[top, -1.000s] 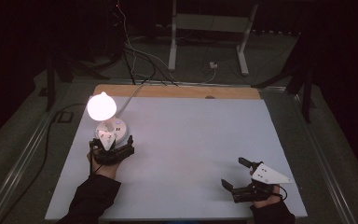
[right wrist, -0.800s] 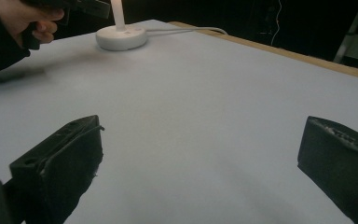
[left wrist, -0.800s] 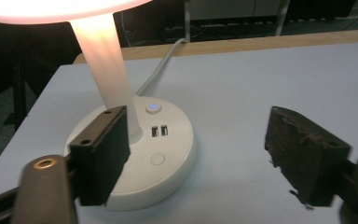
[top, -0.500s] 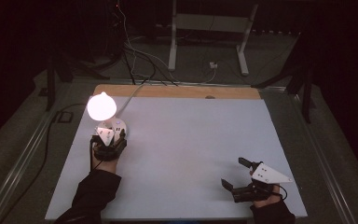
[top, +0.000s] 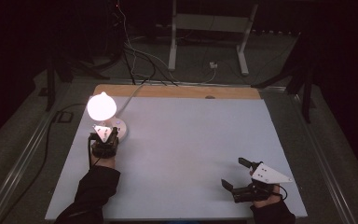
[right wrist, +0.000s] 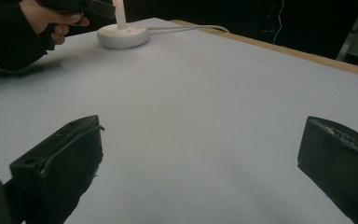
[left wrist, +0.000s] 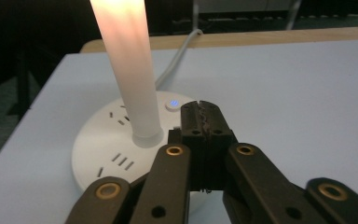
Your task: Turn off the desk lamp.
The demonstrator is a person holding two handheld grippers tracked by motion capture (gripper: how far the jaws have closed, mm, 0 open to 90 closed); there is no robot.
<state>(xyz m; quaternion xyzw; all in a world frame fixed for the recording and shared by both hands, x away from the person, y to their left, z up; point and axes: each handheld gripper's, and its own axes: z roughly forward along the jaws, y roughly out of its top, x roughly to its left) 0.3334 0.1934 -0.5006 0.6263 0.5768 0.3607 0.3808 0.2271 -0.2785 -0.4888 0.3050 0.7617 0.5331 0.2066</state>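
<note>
Lamp: white desk lamp (top: 103,112), lit, standing just ahead of my left gripper (left wrist: 200,119), well apart from my right gripper (right wrist: 200,154), which rests over bare table.
Left jaws: pressed together with nothing between them, having just been closing; their tips hover over the near edge of the lamp base (left wrist: 116,144), right beside the power button (left wrist: 173,103).
Right jaws: wide apart, empty, low over the white tabletop (top: 191,140).
Handling: I judge the lamp bottom-heavy; the broad disc base should stay put under a light press, while the tall stem (left wrist: 130,70) would tip it if I shoved high up.
Where to touch: the button, pushed straight down with my closed tips; to move the lamp, I would grip low on the stem, just above the base.
Fragility: the glowing globe shade (top: 101,106) looks thin and probably warm, so I would keep off it.
Materials: smooth, slightly glossy white plastic, likely slippery against my ridged black pads.
Shapes: round flat base with socket slots, a cylindrical glowing stem, and a small round button with a blue light.
Cord: a white cable (left wrist: 179,51) runs off the far edge of the table and may tug back.
</note>
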